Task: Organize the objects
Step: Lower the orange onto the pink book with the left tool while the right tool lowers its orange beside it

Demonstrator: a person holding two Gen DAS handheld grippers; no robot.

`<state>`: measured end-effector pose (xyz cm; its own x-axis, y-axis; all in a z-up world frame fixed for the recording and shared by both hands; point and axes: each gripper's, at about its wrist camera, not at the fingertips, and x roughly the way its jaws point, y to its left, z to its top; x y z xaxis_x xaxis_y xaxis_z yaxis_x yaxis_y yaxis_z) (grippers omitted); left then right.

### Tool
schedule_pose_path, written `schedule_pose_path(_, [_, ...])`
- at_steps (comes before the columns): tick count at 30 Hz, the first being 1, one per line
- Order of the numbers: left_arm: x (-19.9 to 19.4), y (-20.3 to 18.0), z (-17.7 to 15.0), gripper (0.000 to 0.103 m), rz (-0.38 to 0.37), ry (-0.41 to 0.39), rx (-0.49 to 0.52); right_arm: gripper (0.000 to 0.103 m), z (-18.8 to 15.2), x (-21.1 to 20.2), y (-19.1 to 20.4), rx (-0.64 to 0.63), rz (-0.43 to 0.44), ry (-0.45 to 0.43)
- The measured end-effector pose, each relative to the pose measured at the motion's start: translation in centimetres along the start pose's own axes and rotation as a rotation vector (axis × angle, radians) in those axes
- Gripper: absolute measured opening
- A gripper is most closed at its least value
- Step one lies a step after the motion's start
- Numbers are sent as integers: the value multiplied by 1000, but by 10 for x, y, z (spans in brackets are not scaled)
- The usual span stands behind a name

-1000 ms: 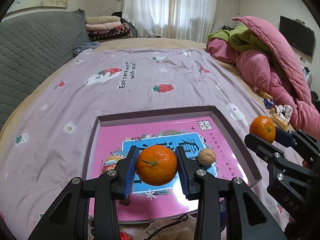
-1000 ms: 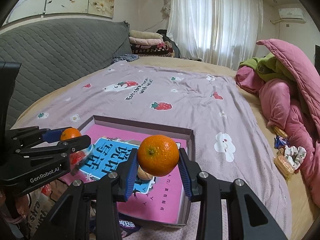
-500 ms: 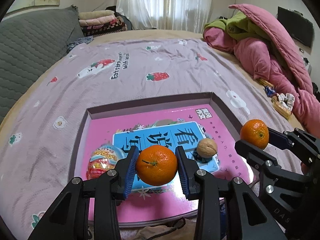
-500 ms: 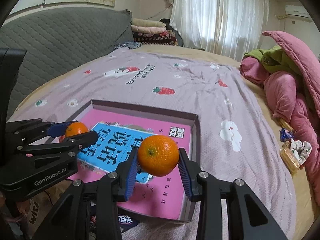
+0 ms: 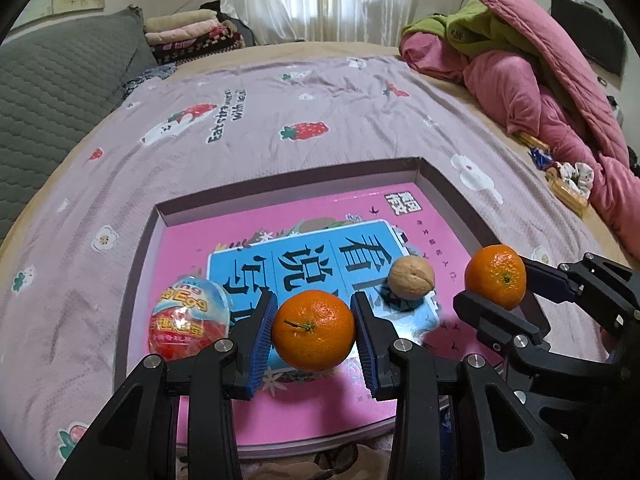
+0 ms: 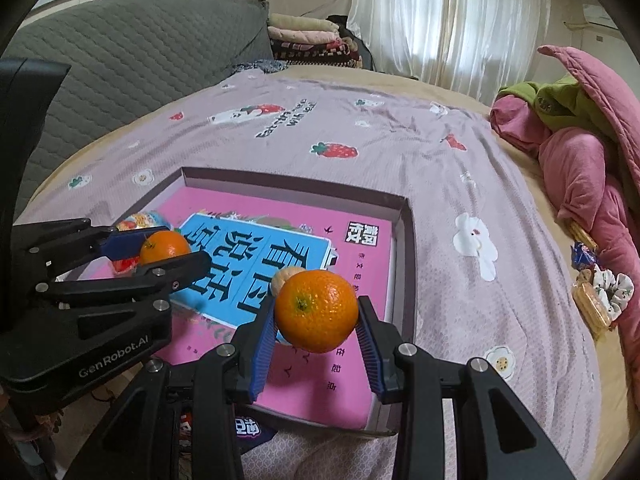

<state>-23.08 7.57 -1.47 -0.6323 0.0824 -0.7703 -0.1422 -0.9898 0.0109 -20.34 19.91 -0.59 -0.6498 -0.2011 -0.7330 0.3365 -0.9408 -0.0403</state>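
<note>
A bedroom: a grey quilted headboard [image 5: 60, 92] stands at the left, white curtains [image 5: 312, 0] hang at the far wall, and a heap of pink and green bedding [image 5: 532, 80] lies at the right. The bed carries a mauve sheet [image 5: 280, 112] printed with strawberries and flowers. On the near part of that sheet lies a shallow box lid [image 5: 448, 192] with a pink floor and a blue panel of Chinese characters. Inside it, a foil-wrapped toy egg [image 5: 188, 320] sits near the left wall and a walnut [image 5: 412, 278] rests on the blue panel. The left gripper [image 5: 314, 334] hangs above the lid's near half, jaws clenched on a mandarin [image 5: 314, 330]. The right gripper [image 6: 316, 320] hangs over the lid's right side, jaws grasping a second mandarin [image 6: 316, 310]. Small snack packets [image 6: 592, 304] lie at the bed's right edge.
</note>
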Motion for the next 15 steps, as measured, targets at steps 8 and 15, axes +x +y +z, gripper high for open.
schedule_pose_path(8, [5, -6, -3, 39, -5, 23, 17, 39, -2, 1, -1, -2, 9, 24])
schedule_pose_path(15, [10, -10, -6, 39, -3, 45, 36, 39, -5, 8, -2, -12, 7, 57])
